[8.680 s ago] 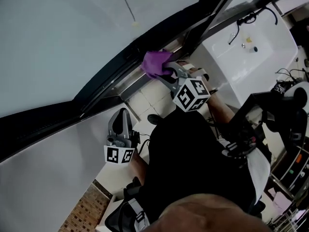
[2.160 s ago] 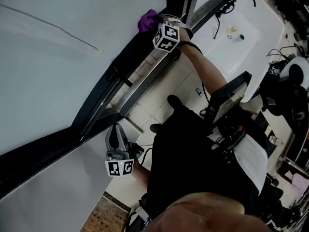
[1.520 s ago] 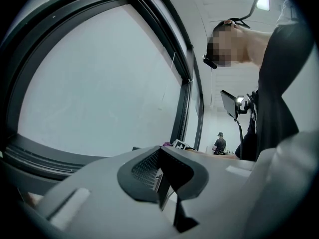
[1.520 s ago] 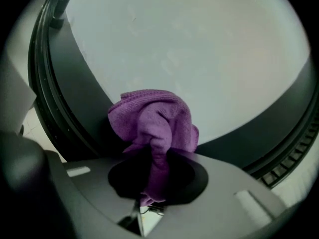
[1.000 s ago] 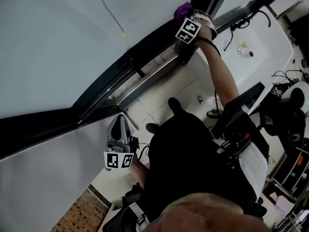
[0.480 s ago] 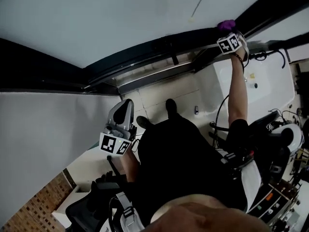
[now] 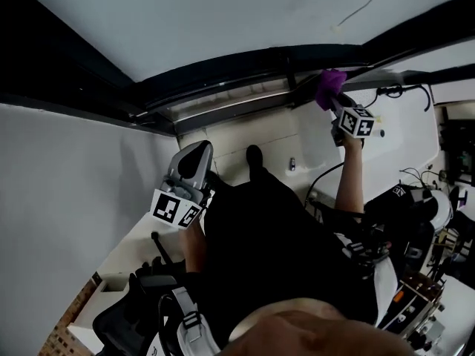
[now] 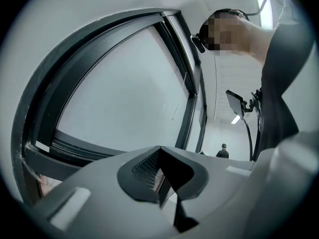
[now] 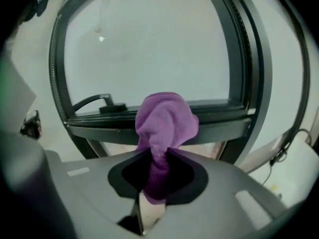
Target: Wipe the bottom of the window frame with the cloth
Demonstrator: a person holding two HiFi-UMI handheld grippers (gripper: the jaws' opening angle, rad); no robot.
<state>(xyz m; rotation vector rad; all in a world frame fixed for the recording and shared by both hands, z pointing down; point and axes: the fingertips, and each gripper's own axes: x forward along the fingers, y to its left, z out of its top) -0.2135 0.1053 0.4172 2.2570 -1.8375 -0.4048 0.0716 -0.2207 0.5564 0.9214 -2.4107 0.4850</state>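
A purple cloth [image 7: 329,87] is bunched in my right gripper [image 7: 333,99], which is shut on it. It is held up by the right end of the dark window frame's bottom rail [image 7: 237,65]; whether it touches the rail I cannot tell. In the right gripper view the cloth [image 9: 167,119] sticks out of the shut right gripper [image 9: 158,169] in front of the bottom rail [image 9: 219,117]. My left gripper [image 7: 199,151] hangs low by the person's side, away from the window. The left gripper [image 8: 160,182] is shut with nothing in it.
A white sink [image 7: 404,136] with a dark faucet [image 7: 401,91] stands at the right under the window. Pale tiles [image 7: 245,136] run below the frame. A window handle [image 9: 102,103] sits on the rail at left. Equipment [image 7: 415,302] crowds the lower right.
My right gripper, still holding the cloth, went rightward along the bottom rail to its end. It now sits a little lower and nearer me. The left gripper stayed low.
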